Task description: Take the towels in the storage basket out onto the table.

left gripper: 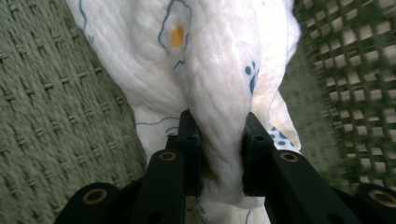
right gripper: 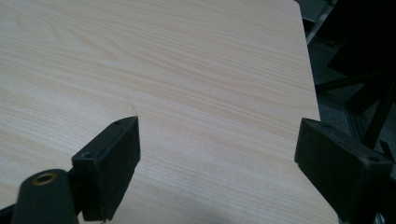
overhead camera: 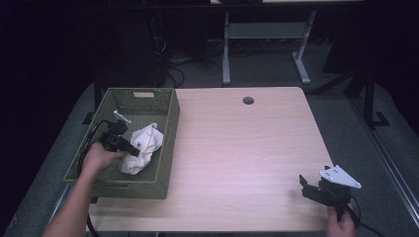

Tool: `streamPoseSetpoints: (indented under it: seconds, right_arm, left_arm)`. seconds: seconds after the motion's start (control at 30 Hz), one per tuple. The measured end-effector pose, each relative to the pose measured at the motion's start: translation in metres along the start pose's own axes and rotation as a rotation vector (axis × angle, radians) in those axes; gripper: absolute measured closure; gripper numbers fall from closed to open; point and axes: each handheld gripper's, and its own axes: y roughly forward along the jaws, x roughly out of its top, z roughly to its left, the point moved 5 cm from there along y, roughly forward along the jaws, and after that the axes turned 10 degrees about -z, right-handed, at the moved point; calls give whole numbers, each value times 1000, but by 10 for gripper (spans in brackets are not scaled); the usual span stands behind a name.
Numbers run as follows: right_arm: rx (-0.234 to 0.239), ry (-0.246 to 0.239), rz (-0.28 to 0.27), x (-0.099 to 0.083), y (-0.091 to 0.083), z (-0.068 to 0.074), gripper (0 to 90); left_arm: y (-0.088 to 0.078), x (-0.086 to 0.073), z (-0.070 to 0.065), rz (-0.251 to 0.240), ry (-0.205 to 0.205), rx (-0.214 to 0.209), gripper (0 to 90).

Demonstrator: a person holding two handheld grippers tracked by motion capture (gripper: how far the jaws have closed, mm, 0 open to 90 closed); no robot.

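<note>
Left gripper (overhead camera: 132,148): inside the green woven basket (overhead camera: 168,143) at the table's left side; its jaws are pinched on a fold of the white cloth (left gripper: 219,93), as the left gripper view shows up close.
White cloth: crumpled on the basket floor, near the right wall (printed with small blue and orange marks).
Right gripper (overhead camera: 307,186): at the near right corner of the wooden table (overhead camera: 237,148); jaws spread wide over bare tabletop, nothing between them.
Basket: sits on the table's left edge.
</note>
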Motion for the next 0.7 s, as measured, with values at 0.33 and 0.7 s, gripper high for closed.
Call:
streamPoseSetpoints:
  seconds: [0.33,0.7]
  right_arm:
    - [-14,21,-1,0,0,-2,139]
    - [-16,21,-6,0,-1,-3,139]
  left_arm:
    - [-14,4,-6,-77,-13,-76,731]
    - [-33,3,-2,-162,-43,-112,730]
